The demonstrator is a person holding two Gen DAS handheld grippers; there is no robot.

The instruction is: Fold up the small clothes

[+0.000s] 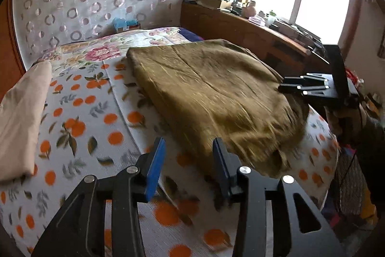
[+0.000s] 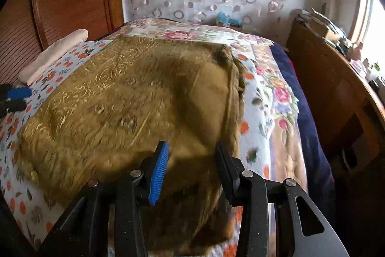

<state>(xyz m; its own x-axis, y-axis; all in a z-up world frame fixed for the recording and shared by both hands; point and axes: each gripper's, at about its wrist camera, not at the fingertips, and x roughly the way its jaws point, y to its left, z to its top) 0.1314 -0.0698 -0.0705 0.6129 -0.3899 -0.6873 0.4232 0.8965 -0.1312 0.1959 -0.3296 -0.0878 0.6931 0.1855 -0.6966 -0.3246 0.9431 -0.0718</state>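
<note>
A: Where do we stand with the olive-brown garment (image 2: 125, 98)?

B: It lies flat on the bed (image 1: 101, 127), apparently folded over once. The cream cloth (image 1: 21, 117) beside it already looks done.

A: And our tools?

B: Left tool (image 1: 189, 158) spread over the near edge, pinching nothing; right tool (image 2: 191, 160) spread above the garment, empty. We judge more folds remain.

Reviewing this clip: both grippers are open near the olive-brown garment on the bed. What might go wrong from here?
1. The olive-brown patterned garment lies in thick layers, so the right gripper, open over its near edge, may pinch only some of them.
2. The left gripper hangs over the orange-print bedsheet beside the garment's edge and could catch sheet too.
3. Both views are motion-blurred, so aim may suffer.
</note>
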